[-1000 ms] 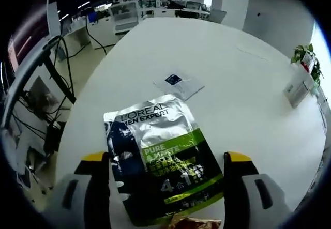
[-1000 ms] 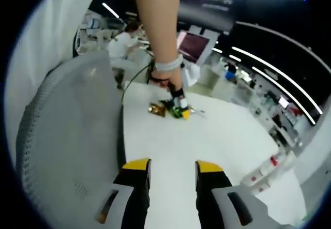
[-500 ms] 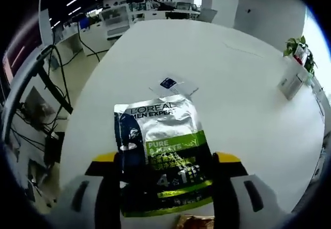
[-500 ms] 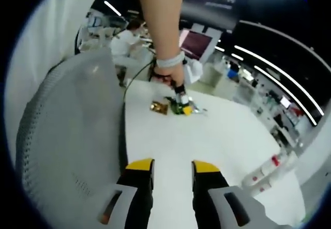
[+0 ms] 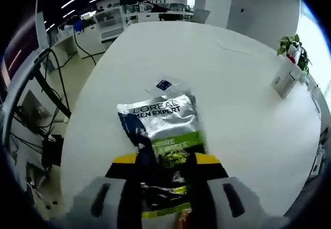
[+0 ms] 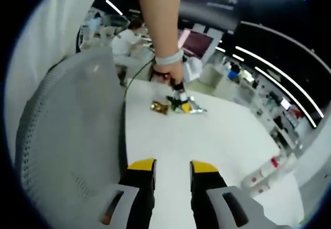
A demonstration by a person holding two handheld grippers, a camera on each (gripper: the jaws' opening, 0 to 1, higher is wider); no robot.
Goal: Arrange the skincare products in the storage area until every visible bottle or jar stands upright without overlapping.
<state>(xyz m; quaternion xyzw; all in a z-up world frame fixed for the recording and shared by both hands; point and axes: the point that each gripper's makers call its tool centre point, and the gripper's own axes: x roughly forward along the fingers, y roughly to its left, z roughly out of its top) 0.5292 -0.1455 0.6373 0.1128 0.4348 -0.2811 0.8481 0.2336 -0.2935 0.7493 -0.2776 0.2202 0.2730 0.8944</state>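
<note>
Now clenched on the silver face-mask sachet (image 5: 164, 136) with the left claw (image 5: 165, 162), open a second ago; right claw (image 6: 166, 164) idle, nearly closed, above the desk (image 6: 207, 136).

A white table (image 5: 243, 110) bears a silver sachet (image 5: 161, 131) and small packet (image 5: 164, 85).

The left gripper view is looking down from close above the desk (image 5: 248, 100), along its length, with a silver sachet (image 5: 160, 131) lying right under the lens. The right gripper view is facing across the same desk (image 6: 217, 136) from well back, catching that sachet (image 6: 192, 108) far off beside a chair back (image 6: 67, 136).
</note>
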